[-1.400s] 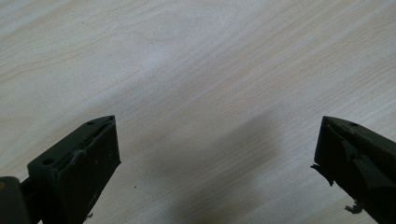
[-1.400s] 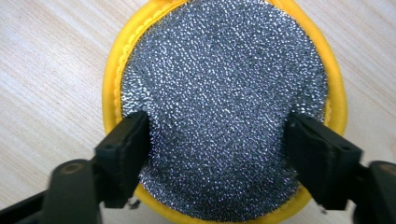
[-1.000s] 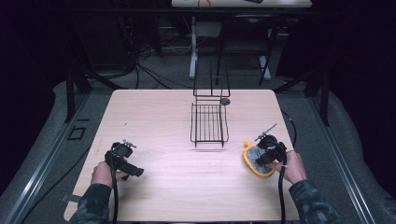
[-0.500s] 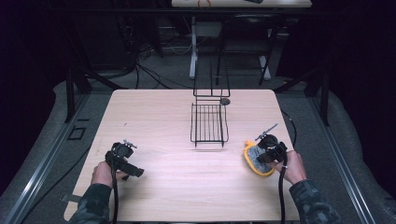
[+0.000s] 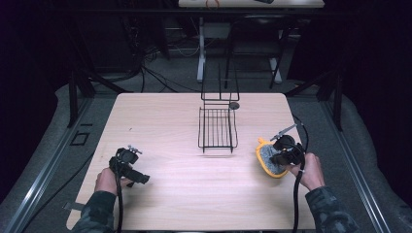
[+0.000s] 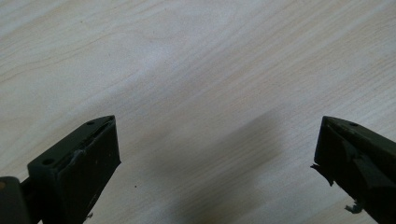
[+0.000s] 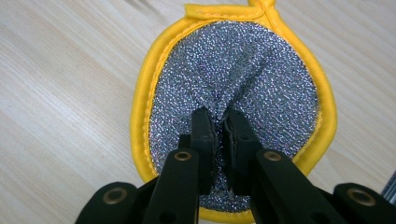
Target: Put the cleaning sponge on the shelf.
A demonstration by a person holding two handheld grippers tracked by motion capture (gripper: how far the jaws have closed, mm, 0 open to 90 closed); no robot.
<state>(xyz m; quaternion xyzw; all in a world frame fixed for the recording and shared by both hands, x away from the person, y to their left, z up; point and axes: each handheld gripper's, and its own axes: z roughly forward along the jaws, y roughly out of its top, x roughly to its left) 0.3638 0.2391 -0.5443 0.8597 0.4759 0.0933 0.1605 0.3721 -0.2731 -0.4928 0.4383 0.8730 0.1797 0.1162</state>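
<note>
A round scrubbing pad (image 7: pixel 233 70) with a silver glitter face and a yellow rim lies on the wooden table (image 5: pixel 170 126) at the right. My right gripper (image 7: pixel 222 119) is shut on a pinched fold at the pad's middle, and the fabric puckers up between the pads. In the high view that gripper (image 5: pixel 278 159) sits over the scrubbing pad (image 5: pixel 266 156), held by a hand. My left gripper (image 5: pixel 141 178) rests near the table's front left. Its jaws stand wide open over bare wood (image 6: pixel 217 128), with nothing between them.
A black wire rack (image 5: pixel 217 128) with an upright back stands at the middle of the table, toward the far edge. A small dark round thing (image 5: pixel 234 105) lies next to its far right corner. Cables trail from both grippers toward the front edge.
The right gripper has come up slightly with the pad's middle pinched in it. The left gripper has stayed where it was.
</note>
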